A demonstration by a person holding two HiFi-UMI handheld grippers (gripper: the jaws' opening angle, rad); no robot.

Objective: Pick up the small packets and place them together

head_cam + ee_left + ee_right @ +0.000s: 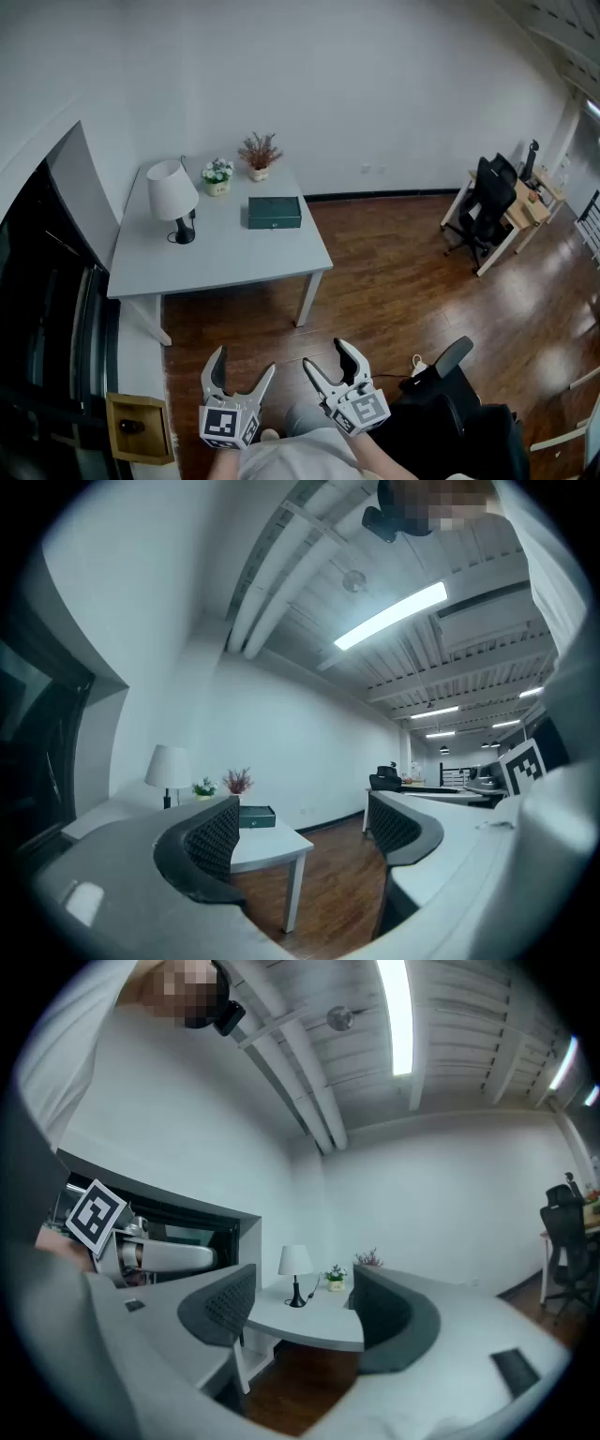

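Note:
No small packets show in any view. My left gripper (244, 366) and right gripper (325, 356) are held side by side low in the head view, above the wooden floor and short of the grey table (234, 267). Both are open with nothing between their jaws. The left gripper view looks past its open gripper (305, 836) at the table's corner and a dark green box (256, 817). Between the open jaws of the gripper (305, 1312) in the right gripper view I see the table with a white lamp (295, 1269) on it.
On the table stand the lamp (174, 197), two small potted plants (217, 176) (260, 155) and the green box (275, 213). A black office chair (487, 202) and a desk (520, 211) stand far right. A wooden box (141, 427) sits lower left, a dark chair (450, 412) lower right.

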